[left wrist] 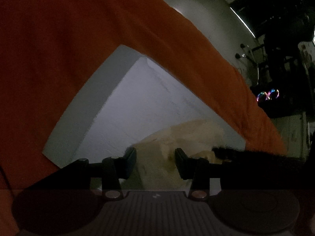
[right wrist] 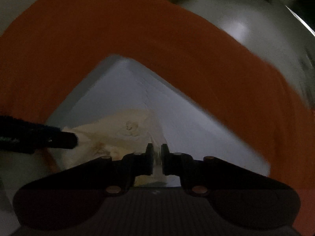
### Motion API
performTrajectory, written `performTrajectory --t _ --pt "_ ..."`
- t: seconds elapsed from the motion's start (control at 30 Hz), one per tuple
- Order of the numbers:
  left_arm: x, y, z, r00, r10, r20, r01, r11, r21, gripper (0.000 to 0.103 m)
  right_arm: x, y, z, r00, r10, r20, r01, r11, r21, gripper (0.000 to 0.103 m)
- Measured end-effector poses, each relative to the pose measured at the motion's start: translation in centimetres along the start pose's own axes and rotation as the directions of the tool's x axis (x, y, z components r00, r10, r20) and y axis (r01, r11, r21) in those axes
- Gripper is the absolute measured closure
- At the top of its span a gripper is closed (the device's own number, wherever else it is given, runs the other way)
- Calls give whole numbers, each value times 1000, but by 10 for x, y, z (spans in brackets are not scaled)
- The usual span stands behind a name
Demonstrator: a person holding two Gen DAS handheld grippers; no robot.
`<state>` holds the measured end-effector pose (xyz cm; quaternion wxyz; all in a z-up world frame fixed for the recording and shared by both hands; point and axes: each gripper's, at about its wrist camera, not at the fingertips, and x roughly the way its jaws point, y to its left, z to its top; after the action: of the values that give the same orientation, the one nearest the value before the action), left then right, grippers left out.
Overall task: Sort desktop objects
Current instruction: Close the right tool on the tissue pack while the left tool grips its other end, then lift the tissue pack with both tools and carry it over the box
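Both grippers work inside an orange box (left wrist: 59,49): left gripper (left wrist: 155,162) fingers spread around cream cloth (left wrist: 177,137); right gripper (right wrist: 157,160) fingers pinching its thin edge.

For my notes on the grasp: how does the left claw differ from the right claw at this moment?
The left claw stands open, its pads wide apart with the cream cloth between them; the right claw is nearly shut, pinching a thin pale edge. The left claw faces the cloth's bulk; the right claw sits at its side. Both work inside the white box with orange walls.

dark pc case w/ rgb fans (left wrist: 268,94) at right, dim room bg, light strip (left wrist: 243,22) on ceiling
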<state>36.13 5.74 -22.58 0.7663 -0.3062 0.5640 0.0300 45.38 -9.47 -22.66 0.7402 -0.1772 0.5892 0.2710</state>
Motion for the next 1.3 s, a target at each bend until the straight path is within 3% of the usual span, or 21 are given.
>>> performTrajectory --t 0.07,0.37,0.47,0.53,0.67,0.7,0.73,0.77,0.83,1.03,1.3 --pt "1 -7 -2 1000 0 -9 0 999 43 65 -2 -8 -14 1000 -8 -26 11 992 128 95" --pt "5 -40 -11 998 -1 -65 15 975 220 62 -31 -18 -68 993 -114 -18 113 939 325 95" --pt "8 -49 -14 995 -19 -100 43 968 249 62 -40 -20 -79 994 -112 -17 110 919 379 95" --pt "10 -54 -17 992 -18 -125 51 964 259 54 -46 -23 -82 994 -106 -13 102 901 423 95" --pt "8 -60 -22 995 21 -100 8 960 279 54 -52 -28 -85 995 -96 -6 87 876 475 95" --pt "6 -62 -24 995 29 -93 -1 957 289 58 -52 -28 -85 996 -90 -6 82 873 481 95" --pt "4 -63 -26 996 32 -87 -4 952 305 78 -50 -29 -84 996 -91 -4 82 870 486 95" --pt "3 -65 -28 996 34 -82 -6 947 321 90 -48 -30 -84 995 -95 -1 83 868 490 95" --pt "-1 -66 -29 996 31 -83 0 936 352 97 -48 -29 -83 996 -90 1 78 870 487 95" --pt "-24 -65 -16 997 -28 -76 50 953 300 98 -56 -28 -87 995 -95 23 73 881 467 95" --pt "-82 -74 -27 997 -80 -18 82 945 317 98 -109 -7 -95 991 -107 86 59 898 436 95"
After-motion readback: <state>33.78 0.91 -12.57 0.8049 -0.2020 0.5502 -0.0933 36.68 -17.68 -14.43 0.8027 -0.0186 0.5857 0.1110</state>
